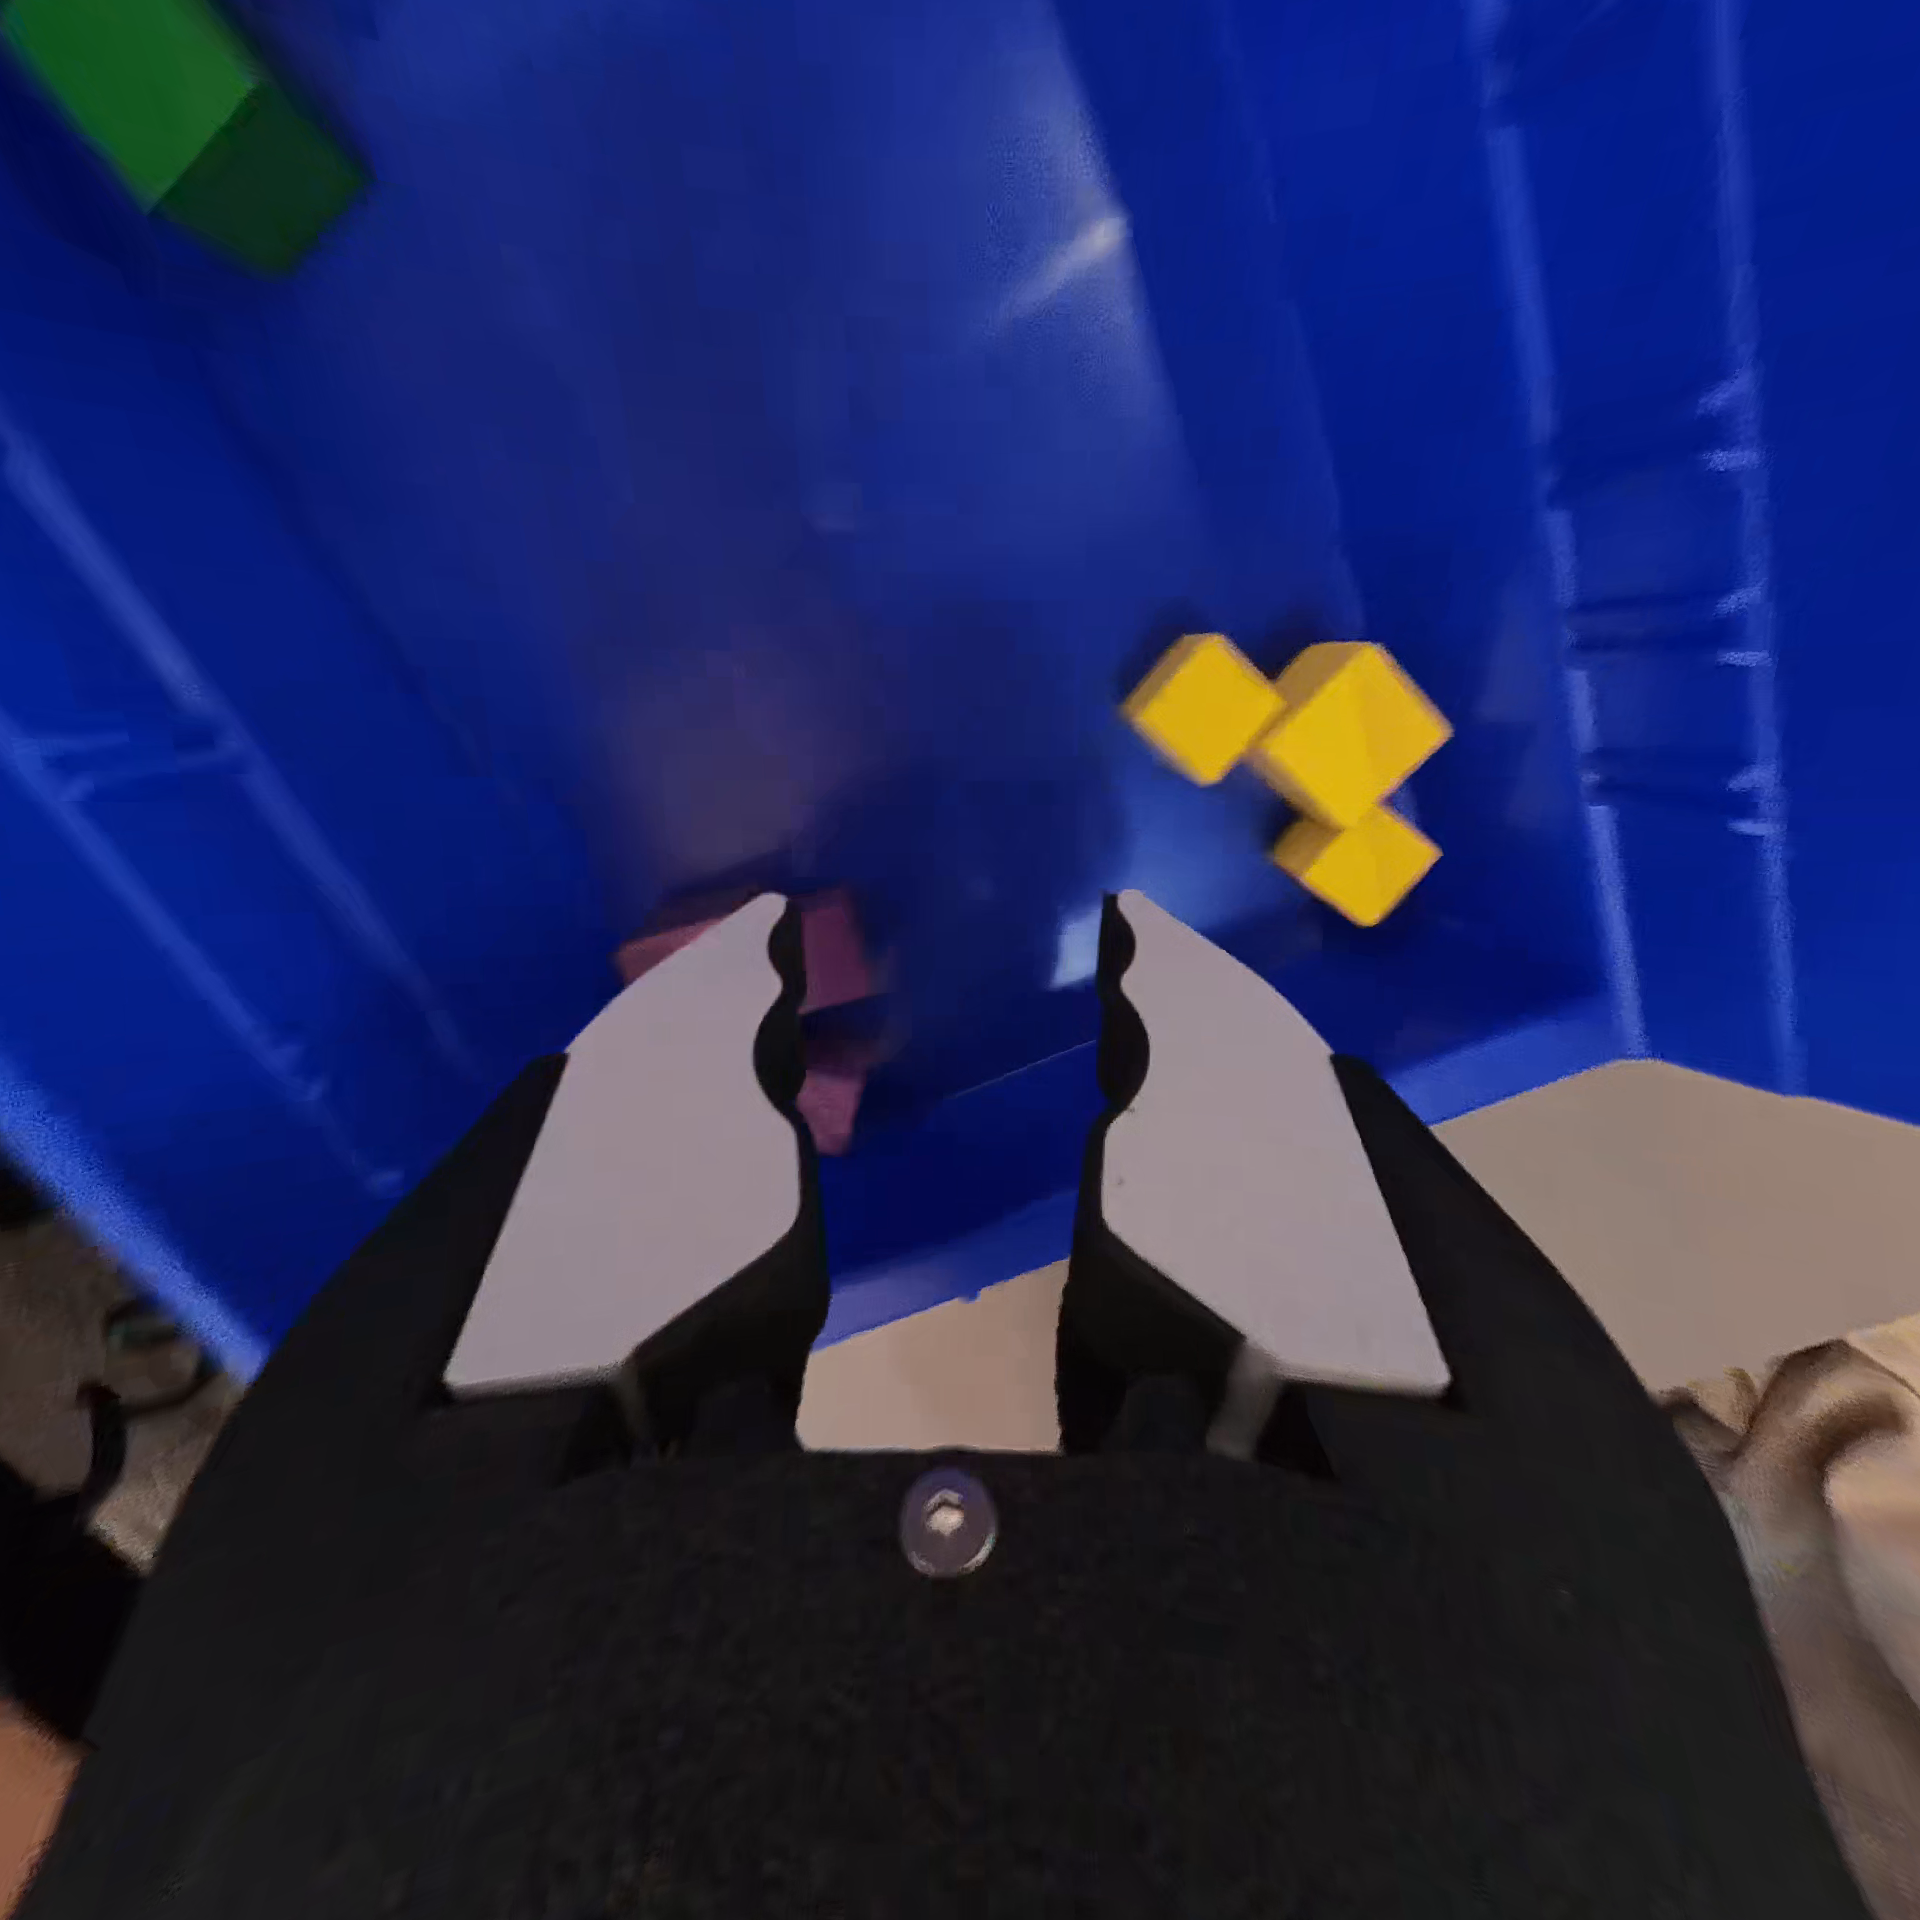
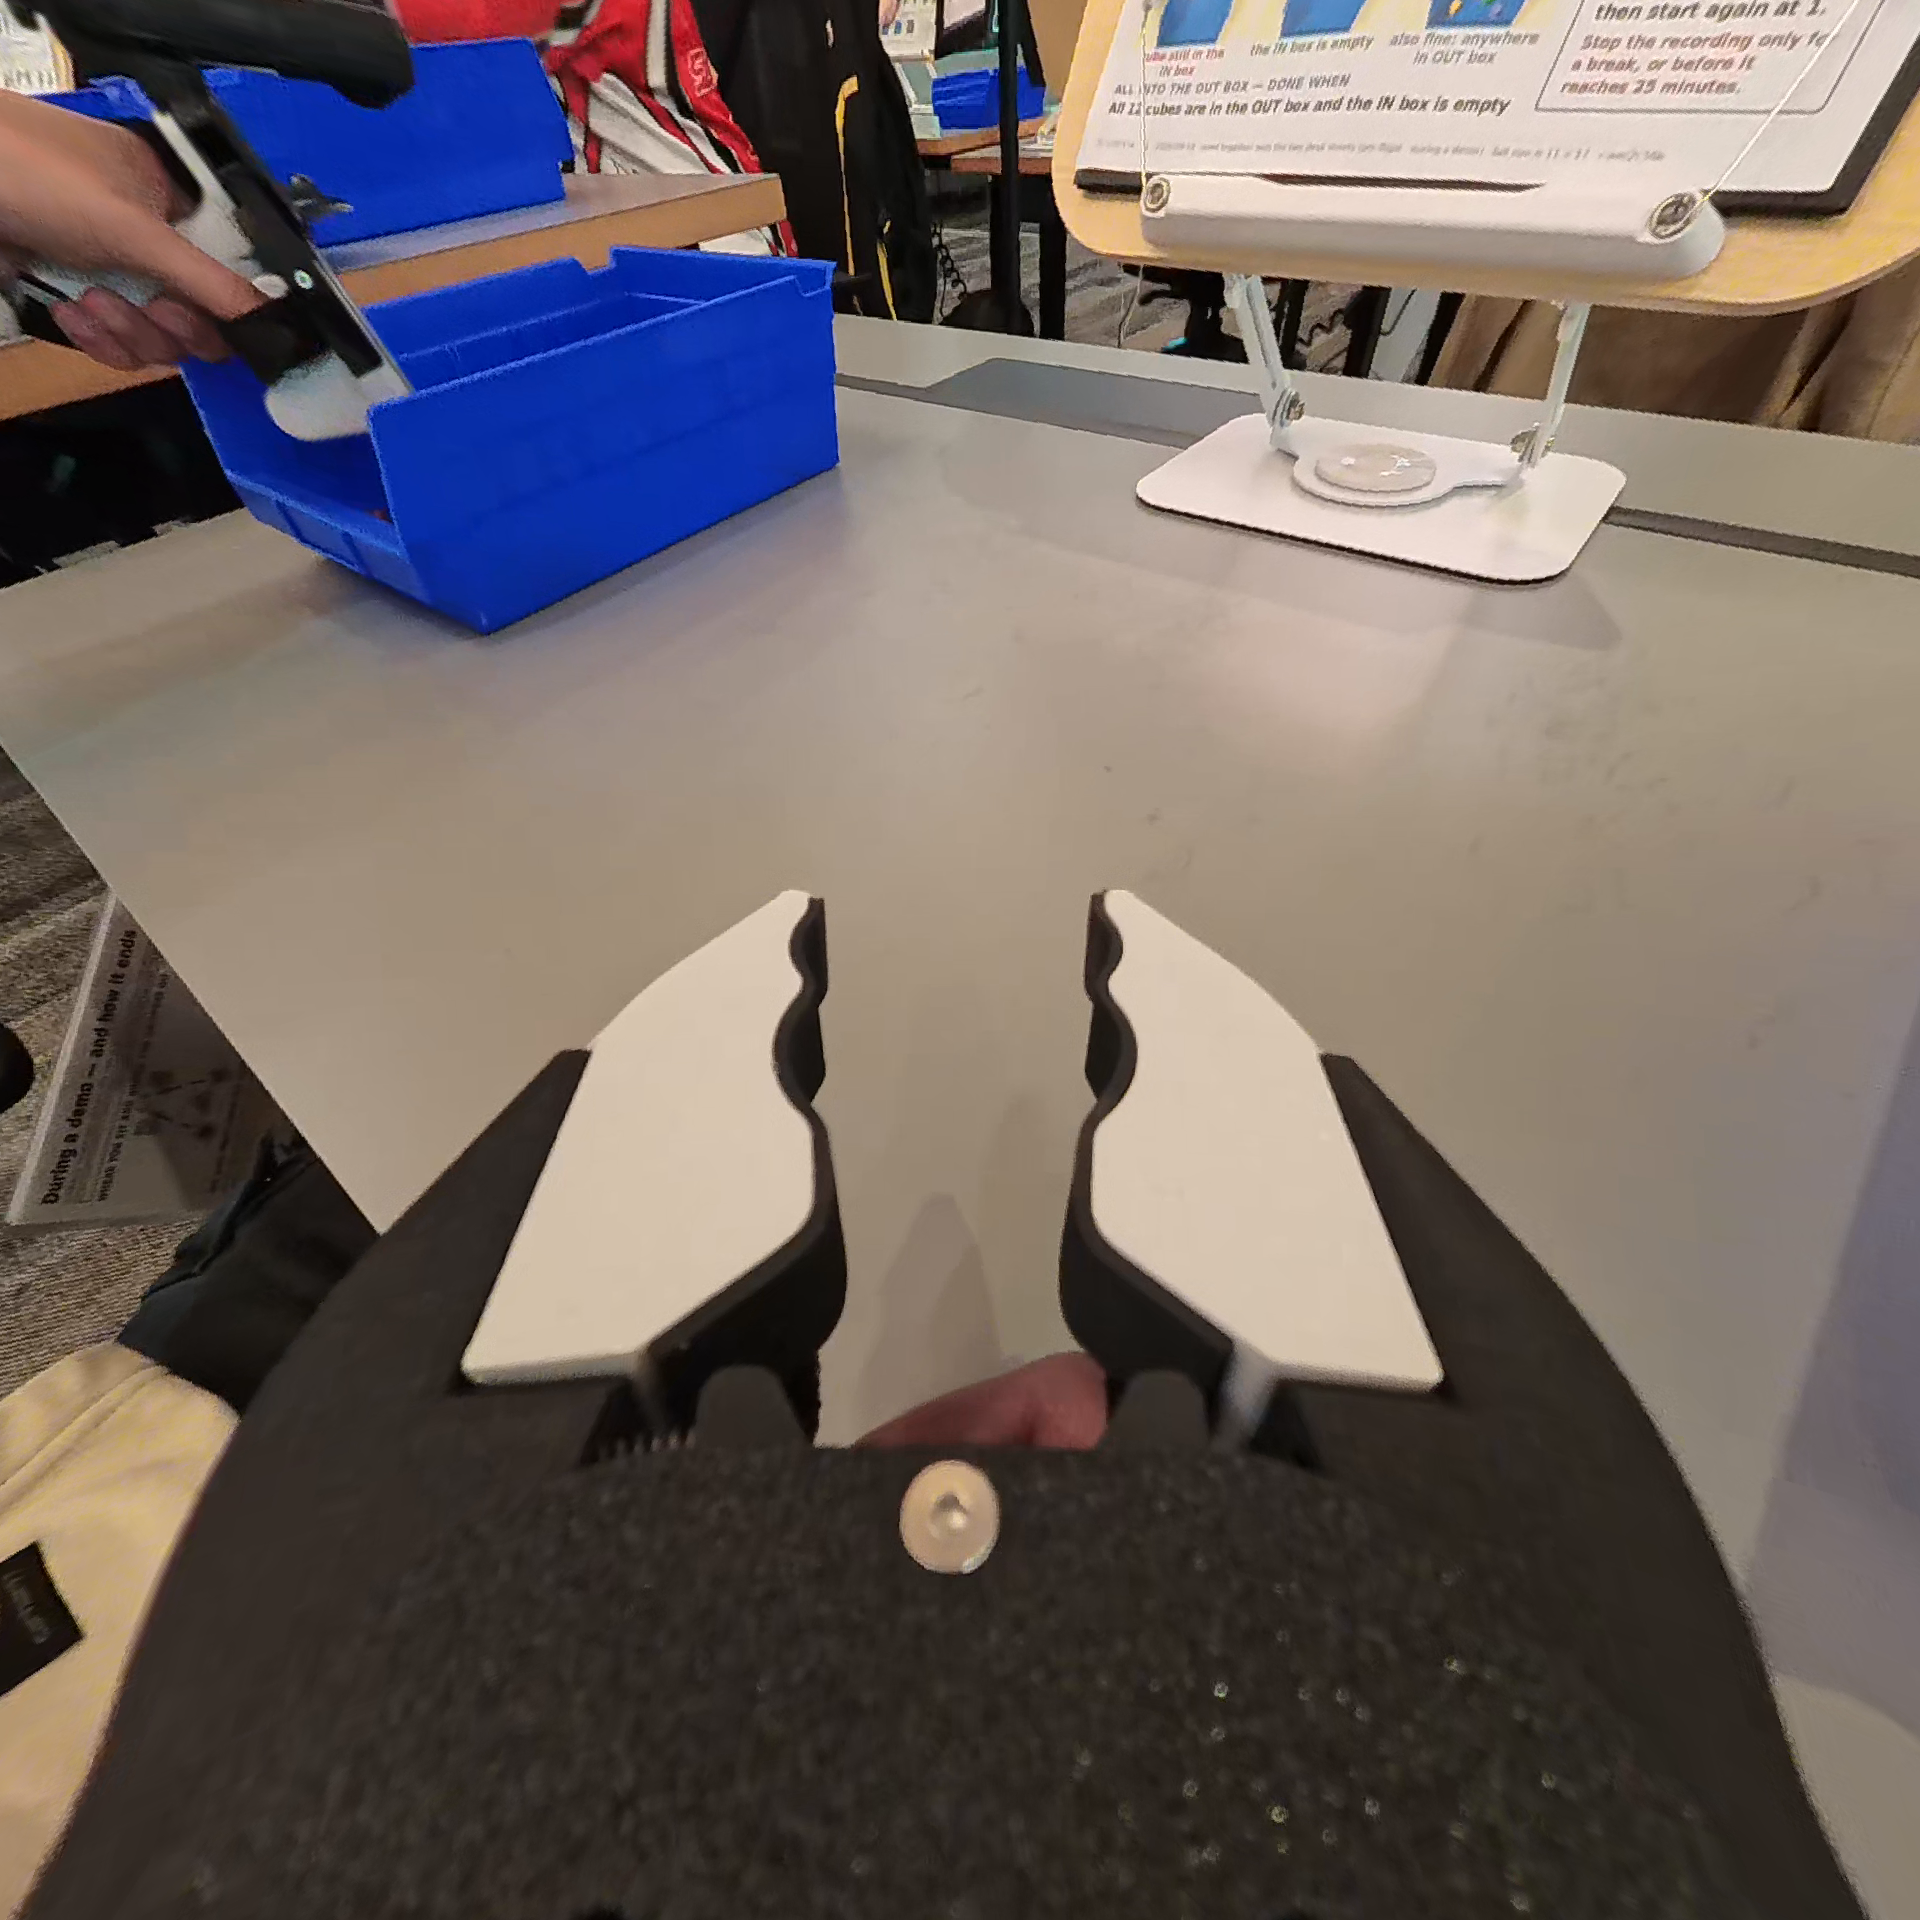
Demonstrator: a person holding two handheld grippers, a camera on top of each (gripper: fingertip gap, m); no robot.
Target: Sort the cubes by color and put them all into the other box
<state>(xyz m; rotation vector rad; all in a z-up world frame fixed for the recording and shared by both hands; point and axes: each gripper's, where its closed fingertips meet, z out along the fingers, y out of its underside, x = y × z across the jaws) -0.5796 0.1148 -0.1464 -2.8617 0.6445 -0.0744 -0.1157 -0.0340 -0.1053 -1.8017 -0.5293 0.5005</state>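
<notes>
left tongs (image 1: 945,914) apart, empty, over blue box (image 1: 727,468) | purple cube (image 1: 831,977) by left tip, yellow cubes (image 1: 1299,758) near, green cube (image 1: 187,135) far | risk: tip nudges purple cube aside | right tongs (image 2: 956,914) apart, empty over worktop (image 2: 1039,727)

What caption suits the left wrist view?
Open left tongs reach into a blue box holding yellow cubes.

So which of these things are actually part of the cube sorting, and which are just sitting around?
Part of the job:
- blue box
- yellow cubes
- green cube
- purple cube
- left gripper, open
- right gripper, open, over bare table

Just lying about:
- white stand
- instruction sheet
</notes>
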